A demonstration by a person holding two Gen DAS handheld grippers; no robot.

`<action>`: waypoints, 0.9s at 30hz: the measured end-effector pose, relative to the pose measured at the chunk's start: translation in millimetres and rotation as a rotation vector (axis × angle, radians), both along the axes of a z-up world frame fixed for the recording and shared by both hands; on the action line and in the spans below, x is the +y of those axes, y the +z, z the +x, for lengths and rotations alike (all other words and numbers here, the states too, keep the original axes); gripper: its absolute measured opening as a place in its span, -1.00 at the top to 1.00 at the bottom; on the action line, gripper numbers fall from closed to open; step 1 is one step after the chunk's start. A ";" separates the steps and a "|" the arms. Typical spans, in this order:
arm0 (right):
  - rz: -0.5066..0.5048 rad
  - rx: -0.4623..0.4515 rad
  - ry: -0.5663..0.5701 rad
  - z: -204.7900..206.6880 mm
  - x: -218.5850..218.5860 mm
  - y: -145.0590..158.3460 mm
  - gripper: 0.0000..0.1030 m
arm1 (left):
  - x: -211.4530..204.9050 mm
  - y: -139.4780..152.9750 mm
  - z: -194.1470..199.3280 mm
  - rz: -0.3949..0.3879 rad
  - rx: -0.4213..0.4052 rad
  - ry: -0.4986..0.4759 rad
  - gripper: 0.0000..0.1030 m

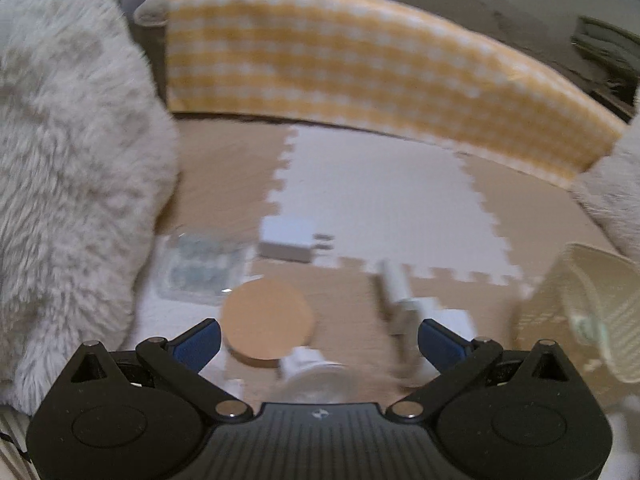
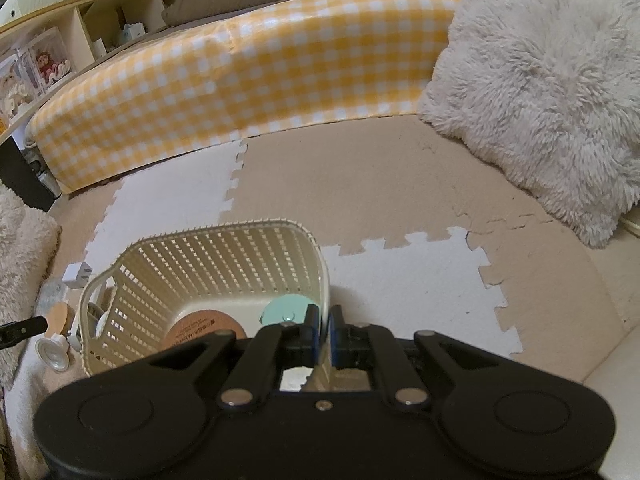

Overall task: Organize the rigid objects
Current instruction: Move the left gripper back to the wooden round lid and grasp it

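Observation:
My left gripper (image 1: 320, 344) is open and hangs low over loose items on the foam mat. Just beyond its pads lies a round cork disc (image 1: 268, 320), with a clear round piece (image 1: 316, 384) below it and a white tube-shaped object (image 1: 394, 296) to the right. Farther off sit a white plug charger (image 1: 290, 242) and a clear plastic case (image 1: 200, 272). My right gripper (image 2: 325, 332) is shut on the rim of a cream slotted basket (image 2: 208, 264). Inside it lie a brown round tin (image 2: 204, 328) and a mint round object (image 2: 286, 308).
A yellow checked cushion edge (image 2: 240, 80) runs along the back. Fluffy white pillows stand at the right (image 2: 540, 92) and at the left (image 1: 72, 160). Beige and white puzzle mats (image 2: 400, 184) cover the floor. Shelves (image 2: 60, 40) stand at the far left.

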State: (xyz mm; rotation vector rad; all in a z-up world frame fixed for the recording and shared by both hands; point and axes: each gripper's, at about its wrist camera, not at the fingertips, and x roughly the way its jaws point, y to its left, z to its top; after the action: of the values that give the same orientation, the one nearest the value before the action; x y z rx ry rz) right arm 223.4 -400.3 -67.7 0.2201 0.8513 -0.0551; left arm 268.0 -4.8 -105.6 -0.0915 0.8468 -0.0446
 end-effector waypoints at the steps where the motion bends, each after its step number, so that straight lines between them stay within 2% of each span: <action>1: -0.002 0.000 0.000 0.2 0.4 0.0 0.90 | 4.4 -4.4 3.0 -0.003 0.007 0.010 -1.00; 4: -0.016 0.002 0.001 0.3 2.5 0.5 0.89 | 16.6 -18.2 10.4 -0.005 0.012 0.037 -1.00; 8: -0.023 0.002 0.000 0.4 3.2 0.4 0.89 | 21.9 -33.3 17.7 0.031 0.016 0.029 -1.00; 14: -0.035 0.000 -0.003 -0.1 5.7 0.7 0.89 | 24.4 -42.9 22.3 0.058 -0.033 0.004 -0.97; 19: -0.039 -0.007 -0.012 -1.5 6.2 1.9 0.89 | 22.7 -44.3 27.4 0.093 -0.050 -0.007 -0.63; 23: -0.051 -0.032 -0.023 -3.5 6.5 5.4 0.89 | 18.2 -45.0 30.6 0.127 -0.057 -0.022 -0.51; 25: -0.039 -0.043 -0.034 -3.1 4.4 6.2 0.89 | 14.5 -46.4 31.5 0.141 -0.053 -0.038 -0.32; 27: -0.022 -0.046 -0.045 -1.9 1.8 6.1 0.89 | 12.8 -46.4 31.3 0.144 -0.054 -0.036 -0.32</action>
State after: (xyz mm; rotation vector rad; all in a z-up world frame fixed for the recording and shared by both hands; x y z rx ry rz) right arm 221.5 -398.5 -61.6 0.2188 0.7991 -0.1012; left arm 299.3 8.0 -151.9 0.0601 0.7958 -0.0201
